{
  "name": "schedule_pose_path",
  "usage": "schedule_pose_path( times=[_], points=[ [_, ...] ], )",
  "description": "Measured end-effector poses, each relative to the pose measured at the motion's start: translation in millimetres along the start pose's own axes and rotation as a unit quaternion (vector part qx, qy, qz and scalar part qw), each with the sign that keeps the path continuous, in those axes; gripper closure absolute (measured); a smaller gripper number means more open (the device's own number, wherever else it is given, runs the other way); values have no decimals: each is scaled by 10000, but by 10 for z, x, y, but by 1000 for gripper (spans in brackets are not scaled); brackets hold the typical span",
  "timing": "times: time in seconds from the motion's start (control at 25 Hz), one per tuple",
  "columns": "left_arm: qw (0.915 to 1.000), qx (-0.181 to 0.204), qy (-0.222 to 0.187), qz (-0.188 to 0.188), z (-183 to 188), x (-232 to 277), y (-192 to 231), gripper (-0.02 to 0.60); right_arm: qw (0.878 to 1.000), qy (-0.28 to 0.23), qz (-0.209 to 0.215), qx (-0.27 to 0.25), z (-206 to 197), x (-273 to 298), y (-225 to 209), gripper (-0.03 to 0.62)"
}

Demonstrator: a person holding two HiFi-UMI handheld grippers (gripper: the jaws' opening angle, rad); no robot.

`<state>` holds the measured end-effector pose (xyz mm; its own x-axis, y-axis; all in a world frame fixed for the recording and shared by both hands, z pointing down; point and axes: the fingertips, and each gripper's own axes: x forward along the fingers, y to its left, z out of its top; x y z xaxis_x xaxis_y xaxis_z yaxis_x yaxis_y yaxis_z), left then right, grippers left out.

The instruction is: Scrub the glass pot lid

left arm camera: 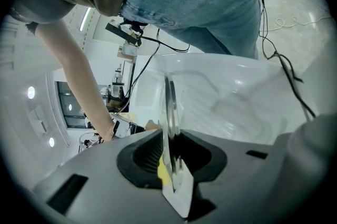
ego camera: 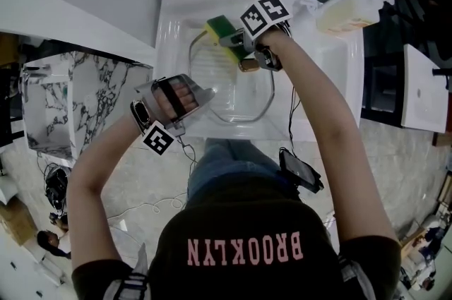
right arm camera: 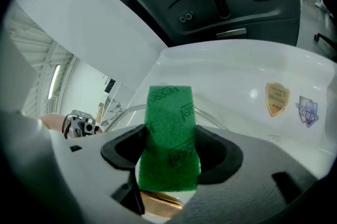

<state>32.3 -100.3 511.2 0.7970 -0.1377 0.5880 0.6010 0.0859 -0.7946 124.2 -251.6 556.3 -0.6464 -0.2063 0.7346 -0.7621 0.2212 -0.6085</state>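
Head view: the glass pot lid (ego camera: 236, 83) sits in the white sink (ego camera: 176, 16) at upper centre of frame, its face turned up towards me. The left gripper (ego camera: 203, 94) meets its rim at lower left. The right gripper (ego camera: 227, 39) carries a sponge (ego camera: 219, 27) at the lid's upper-left rim.

Left gripper view: the jaws are clamped on the lid's metal rim (left arm camera: 170, 107), seen edge-on at centre frame and running straight up from the jaws. A round lid has no long axis, so I note only that its plane lies in line with these jaws.

Right gripper view: the jaws are clenched on the sponge, green face (right arm camera: 169, 133) outward, with the lid's rim arcing behind it.

Judgement: scrubbing is in hand. I would lay the green face flat on the glass and stroke with moderate pressure. The left clamp must hold firm so the lid does not twist.
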Motion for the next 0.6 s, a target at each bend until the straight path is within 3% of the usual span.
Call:
schedule_pose_path(
  times=[0.36,0.6],
  points=[
    [9999,-127,19,-47,9,-184,-118,497,9995,206,-191,158,-171,0,-277,313],
    [10000,-76,4,-42,42,-276,-136,497,9968,447,-632,-194,-218,-68,-360,313]
  ],
)
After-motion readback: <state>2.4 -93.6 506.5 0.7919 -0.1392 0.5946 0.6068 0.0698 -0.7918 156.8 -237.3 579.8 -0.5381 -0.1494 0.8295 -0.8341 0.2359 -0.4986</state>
